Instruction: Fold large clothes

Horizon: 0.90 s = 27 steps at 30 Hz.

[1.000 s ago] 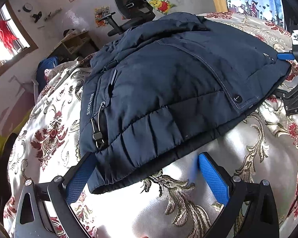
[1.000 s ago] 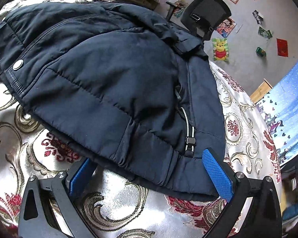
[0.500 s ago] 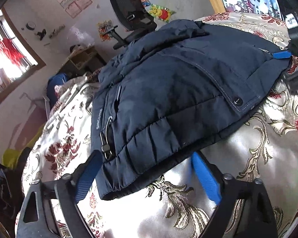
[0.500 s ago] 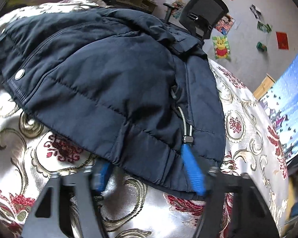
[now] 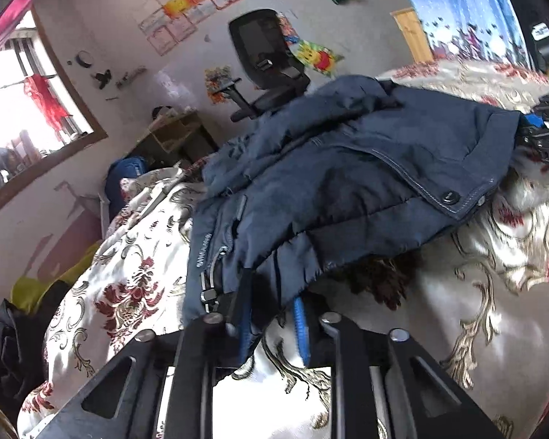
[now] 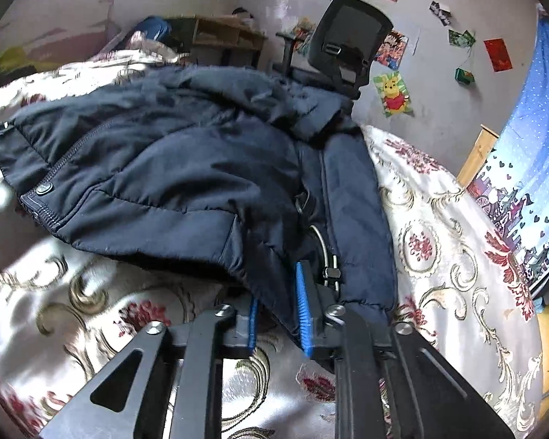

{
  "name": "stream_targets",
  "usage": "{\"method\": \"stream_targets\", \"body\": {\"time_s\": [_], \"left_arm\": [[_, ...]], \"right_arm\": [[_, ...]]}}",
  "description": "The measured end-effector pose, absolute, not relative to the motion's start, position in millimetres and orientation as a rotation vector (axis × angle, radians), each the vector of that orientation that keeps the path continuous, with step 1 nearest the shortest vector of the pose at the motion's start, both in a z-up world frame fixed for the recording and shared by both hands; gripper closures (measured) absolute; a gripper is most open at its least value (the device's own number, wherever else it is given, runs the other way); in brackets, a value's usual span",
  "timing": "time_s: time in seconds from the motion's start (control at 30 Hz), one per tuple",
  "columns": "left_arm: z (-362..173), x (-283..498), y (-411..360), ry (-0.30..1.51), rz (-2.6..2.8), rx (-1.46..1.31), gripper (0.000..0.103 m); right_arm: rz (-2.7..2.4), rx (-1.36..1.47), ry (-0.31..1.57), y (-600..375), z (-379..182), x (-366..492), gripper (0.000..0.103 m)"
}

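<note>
A dark navy padded jacket (image 5: 347, 183) lies spread on a floral bedspread (image 5: 494, 274), its hem toward me. My left gripper (image 5: 272, 314) is closing on the hem's left corner, beside a zip pull (image 5: 208, 292). The blue pads pinch a fold of fabric. In the right wrist view the same jacket (image 6: 183, 168) fills the middle. My right gripper (image 6: 278, 311) is closing on the hem's right corner, next to a zip pull (image 6: 331, 270), with cloth bunched between its pads. The hem near both grips is raised off the bedspread (image 6: 439, 256).
A black office chair (image 5: 267, 66) stands beyond the bed by a poster-covered wall. A wooden desk (image 6: 223, 36) sits at the back, a window (image 5: 25, 102) to the left and a blue curtain (image 6: 530, 139) to the right. Dark clothes (image 5: 7, 340) lie off the bed's left edge.
Both grippers went from wide open around the hem to nearly closed on it. The pinched hem corners have risen slightly and the jacket's front edge has bunched.
</note>
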<state>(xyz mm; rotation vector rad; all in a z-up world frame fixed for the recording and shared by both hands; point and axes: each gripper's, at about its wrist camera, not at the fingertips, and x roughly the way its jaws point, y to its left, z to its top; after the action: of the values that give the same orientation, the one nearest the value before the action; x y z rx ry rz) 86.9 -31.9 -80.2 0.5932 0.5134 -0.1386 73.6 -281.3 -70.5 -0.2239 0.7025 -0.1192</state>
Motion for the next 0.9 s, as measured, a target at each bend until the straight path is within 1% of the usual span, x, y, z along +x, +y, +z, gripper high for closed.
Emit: {"method": "stream_targets", "body": {"time_s": [0.1, 0.23, 0.47, 0.9], "left_arm": [[-66, 89, -31, 0.491, -0.110, 0.550, 0.094], [-39, 90, -32, 0.450, -0.042, 0.475, 0.096], [22, 77, -20, 0.407, -0.009, 0.284, 0.098], [103, 37, 1, 0.319, 0.021, 0.252, 0.099]], "right_arm": [[-0.120, -0.189, 0.661, -283, -56, 71, 0.093], [-0.125, -0.165, 0.559, -283, -24, 62, 0.097], [-0.107, -0.111, 0.421, -288, 40, 43, 0.098], [-0.007, -0.106, 0.280, -277, 125, -11, 0.098]]}}
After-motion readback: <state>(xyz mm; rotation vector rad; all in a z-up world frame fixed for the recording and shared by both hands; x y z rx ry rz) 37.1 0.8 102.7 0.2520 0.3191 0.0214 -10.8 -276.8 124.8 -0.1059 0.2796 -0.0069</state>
